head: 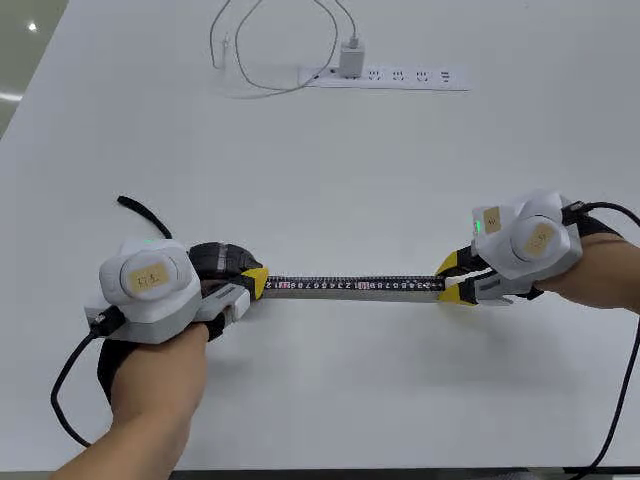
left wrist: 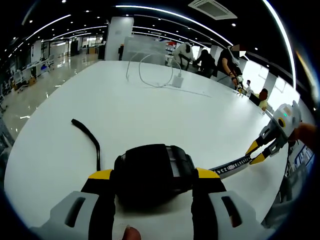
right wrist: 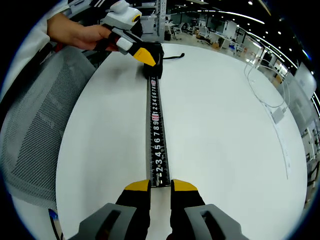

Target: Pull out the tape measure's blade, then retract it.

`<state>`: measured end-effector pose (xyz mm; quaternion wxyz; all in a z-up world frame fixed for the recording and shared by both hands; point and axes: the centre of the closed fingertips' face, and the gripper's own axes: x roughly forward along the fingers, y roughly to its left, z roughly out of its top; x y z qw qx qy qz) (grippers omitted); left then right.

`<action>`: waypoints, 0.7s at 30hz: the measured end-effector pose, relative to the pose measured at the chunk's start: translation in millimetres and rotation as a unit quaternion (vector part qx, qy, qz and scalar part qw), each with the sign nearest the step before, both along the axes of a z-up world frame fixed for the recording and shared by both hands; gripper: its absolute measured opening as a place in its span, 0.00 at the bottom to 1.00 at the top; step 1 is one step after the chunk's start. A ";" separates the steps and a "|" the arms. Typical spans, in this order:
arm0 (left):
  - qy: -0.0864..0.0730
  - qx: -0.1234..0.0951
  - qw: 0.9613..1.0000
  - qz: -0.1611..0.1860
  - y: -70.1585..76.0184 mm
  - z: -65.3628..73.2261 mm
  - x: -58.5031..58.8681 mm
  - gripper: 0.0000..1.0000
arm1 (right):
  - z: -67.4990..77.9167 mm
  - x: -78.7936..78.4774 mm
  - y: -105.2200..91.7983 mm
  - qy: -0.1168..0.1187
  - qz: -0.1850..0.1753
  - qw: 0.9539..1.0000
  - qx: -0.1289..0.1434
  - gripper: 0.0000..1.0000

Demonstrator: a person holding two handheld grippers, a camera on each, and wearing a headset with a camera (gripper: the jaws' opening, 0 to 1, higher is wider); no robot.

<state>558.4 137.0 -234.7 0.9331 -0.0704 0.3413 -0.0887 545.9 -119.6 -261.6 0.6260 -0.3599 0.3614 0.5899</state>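
Here, a white office table (head: 400,150) bears the blade (head: 350,285) and power strip (head: 385,76).

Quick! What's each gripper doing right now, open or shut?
Left gripper: closed on the tape measure's black case.
Right gripper: closed on the end of the pulled-out blade.

One tape measure (head: 222,262) near. Two tools: left tool (head: 256,283) and right tool (head: 452,279). At the far side of the one tabletop (head: 330,170): one power strip (head: 410,77), one charger (head: 351,58), one white cable (head: 238,55).
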 end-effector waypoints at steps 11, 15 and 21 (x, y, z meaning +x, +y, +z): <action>0.003 -0.012 1.000 0.003 1.5 0.2 0.6 0.57 | 0.1 2.3 15.5 0.000 0.002 1.000 0.009 0.11; 0.002 -0.014 1.000 0.002 1.4 0.3 0.9 0.57 | -0.2 2.3 20.7 0.000 0.003 1.000 0.012 0.10; 0.002 -0.017 1.000 0.002 2.2 0.4 1.3 0.57 | -0.4 4.0 27.7 0.000 0.005 1.000 0.016 0.10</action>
